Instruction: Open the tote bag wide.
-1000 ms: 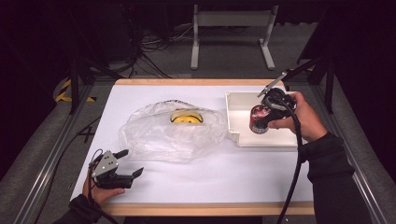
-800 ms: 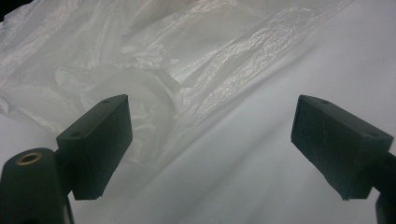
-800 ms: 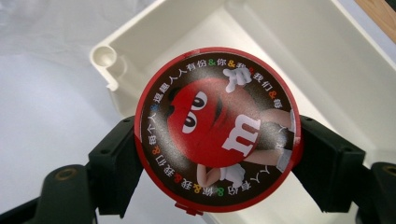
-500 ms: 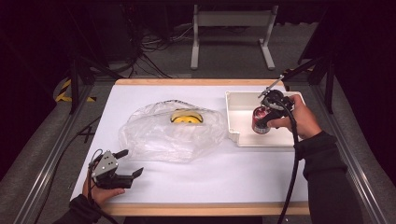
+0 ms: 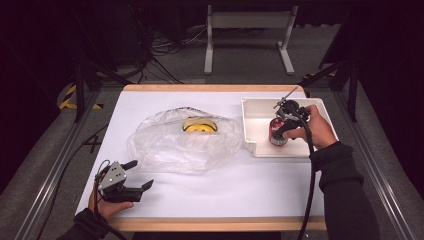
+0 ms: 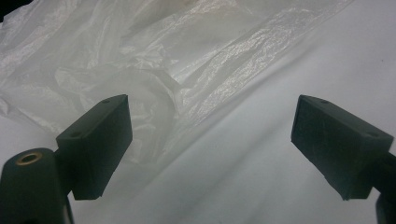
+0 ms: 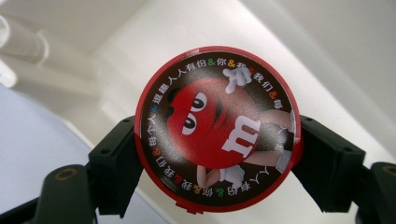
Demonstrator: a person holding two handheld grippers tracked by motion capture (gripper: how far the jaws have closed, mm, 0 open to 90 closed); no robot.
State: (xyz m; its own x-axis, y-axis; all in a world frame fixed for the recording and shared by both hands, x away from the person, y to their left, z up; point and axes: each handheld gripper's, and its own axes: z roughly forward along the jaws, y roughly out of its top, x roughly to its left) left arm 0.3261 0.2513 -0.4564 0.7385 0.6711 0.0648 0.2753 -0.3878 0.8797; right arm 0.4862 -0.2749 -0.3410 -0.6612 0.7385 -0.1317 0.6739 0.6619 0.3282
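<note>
A round red candy tub (image 5: 277,132) stands upright inside the white tray (image 5: 260,107) at the right of the table, and my right gripper (image 5: 284,125) is shut on it from above. Along the right gripper's jaws, the tub's lid (image 7: 215,129) with a red cartoon face sits clamped between both black pads (image 7: 119,163). My left gripper (image 5: 134,175) rests near the table's front left corner, open and holding nothing. Its pads (image 6: 98,140) point at a crumpled clear plastic bag (image 6: 154,60). That bag (image 5: 185,142) lies mid-table with a yellow object (image 5: 200,125) inside.
The white tabletop (image 5: 225,190) has a wooden front edge (image 5: 215,223). Metal rails run along both sides. A cable (image 5: 311,175) trails from the right gripper along the person's dark sleeve. A metal stand (image 5: 247,30) stands on the floor behind the table.
My right gripper has come down with the candy tub into the tray. The left gripper has stayed where it was.
</note>
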